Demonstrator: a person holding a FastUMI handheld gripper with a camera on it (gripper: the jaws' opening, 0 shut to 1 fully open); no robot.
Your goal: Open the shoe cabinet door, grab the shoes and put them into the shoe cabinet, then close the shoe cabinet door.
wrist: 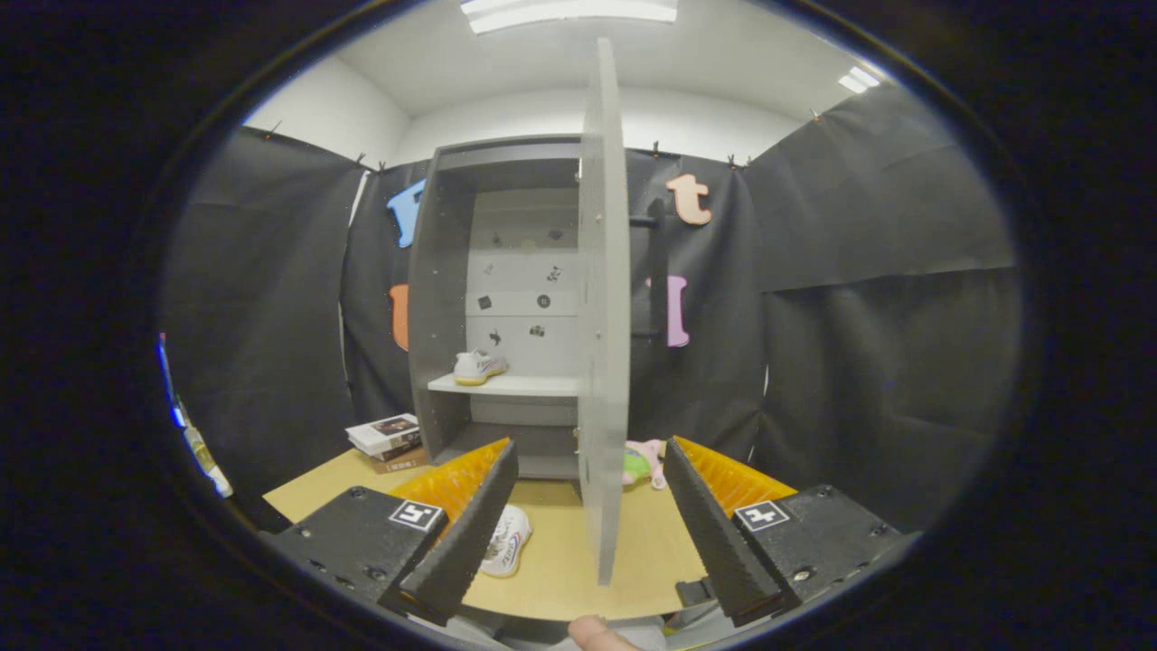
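Shoe cabinet (443, 298) stands at the back of the tabletop (560, 579), door (604, 307) swung fully out and seen edge-on, pointing toward the camera. A dark bar handle (657, 271) sits on the door's far face, right of the edge.

One shoe (478, 366) already rests on the cabinet's shelf (515, 386), toward the left side. Second shoe (506, 541) lies on the tabletop just ahead of the left finger, partly hidden behind it, left of the door's lower edge.

Gripper (587, 542) hovers with fingers spread wide, nothing between them but the door's edge and bare tabletop. Not gripping anything.

Handling, by judgement: the shoe looks like a light sneaker, soft upper, stiffer sole. Fabric should give under pressure, so little slip risk. Best hold is probably across the collar or heel, one finger inside the opening and one outside, or pinching both sides at mid-foot. Toe end would likely droop.

The door is a stiff flat panel; a push on its face or a pull at the handle should swing it.

Nearby: stack of books (390, 440) left of the cabinet, soft toy (642, 463) right of the door's base.
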